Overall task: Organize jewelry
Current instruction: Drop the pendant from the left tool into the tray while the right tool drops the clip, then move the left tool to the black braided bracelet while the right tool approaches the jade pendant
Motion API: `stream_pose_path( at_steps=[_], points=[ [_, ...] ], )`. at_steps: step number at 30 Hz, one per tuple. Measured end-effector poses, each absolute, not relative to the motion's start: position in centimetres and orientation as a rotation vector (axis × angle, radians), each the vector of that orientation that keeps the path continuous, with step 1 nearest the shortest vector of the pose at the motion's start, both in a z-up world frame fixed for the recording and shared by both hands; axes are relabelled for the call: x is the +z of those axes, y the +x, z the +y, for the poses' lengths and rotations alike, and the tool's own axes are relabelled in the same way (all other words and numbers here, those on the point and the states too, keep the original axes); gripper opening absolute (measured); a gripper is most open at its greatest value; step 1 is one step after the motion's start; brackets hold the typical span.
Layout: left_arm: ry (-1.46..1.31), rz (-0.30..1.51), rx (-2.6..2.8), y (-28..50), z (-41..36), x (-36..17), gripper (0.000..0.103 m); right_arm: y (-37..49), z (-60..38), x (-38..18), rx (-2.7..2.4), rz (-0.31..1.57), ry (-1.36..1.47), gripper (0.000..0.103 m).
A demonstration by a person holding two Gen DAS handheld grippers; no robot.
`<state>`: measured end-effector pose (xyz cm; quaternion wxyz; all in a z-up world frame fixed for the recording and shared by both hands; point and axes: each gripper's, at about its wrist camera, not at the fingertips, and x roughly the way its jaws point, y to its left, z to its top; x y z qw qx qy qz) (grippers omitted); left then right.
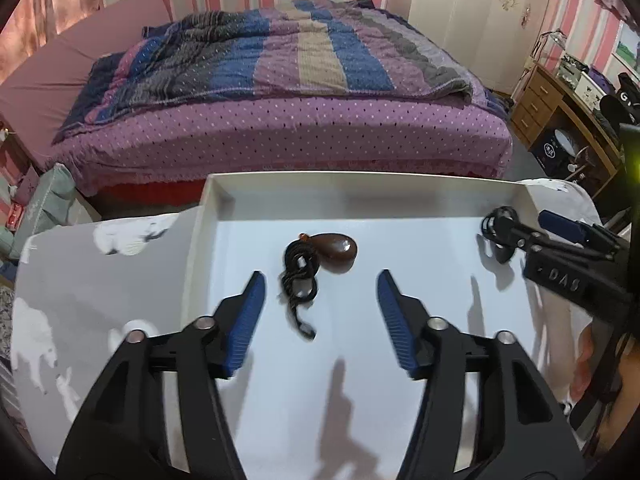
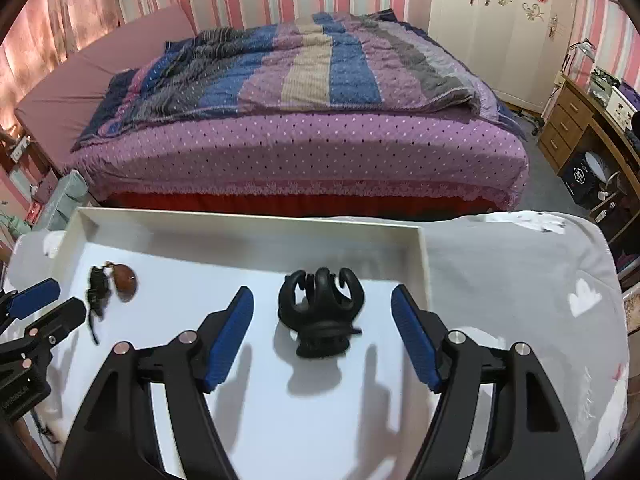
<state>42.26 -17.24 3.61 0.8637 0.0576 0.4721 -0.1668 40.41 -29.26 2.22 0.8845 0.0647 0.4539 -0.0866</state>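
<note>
Claws first: the left claw (image 1: 321, 300) stands wide and holds nothing, its blue pads straddling the coiled cord of the brown pendant necklace (image 1: 320, 264), which lies loose on the floor of the white tray (image 1: 360, 179) just ahead of the fingertips; that spacing looks chosen so the pads could close on the cord or the stone without dragging it. The right claw (image 2: 322, 312) is equally wide and empty, framing the black hair claw clip (image 2: 320, 312), which sits teeth-up near the tray's right wall. Necklace and clip rest well apart inside the tray, probably to keep the cord from snagging in the clip's teeth. The tray sits on a tabletop (image 2: 520, 280) covered with a pale printed cloth, and beyond the tray stands the bed (image 2: 300, 120).
</note>
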Motion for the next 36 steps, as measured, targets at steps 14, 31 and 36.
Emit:
stream_pose_path(
  at_steps=[14, 31, 36],
  points=[
    [0.072, 0.818, -0.298, 27.1, -4.7, 11.7, 0.094, 21.6, -29.5, 13.8, -0.194, 0.780, 0.214, 0.082],
    [0.040, 0.714, -0.170, 10.9, 0.6, 16.4, 0.100, 5.8, -27.1, 17.7, -0.080, 0.666, 0.153, 0.094],
    [0.063, 0.744, -0.097, 10.4, -0.1, 13.5, 0.100, 5.4, -28.1, 12.6, -0.063, 0.681, 0.156, 0.094]
  ],
)
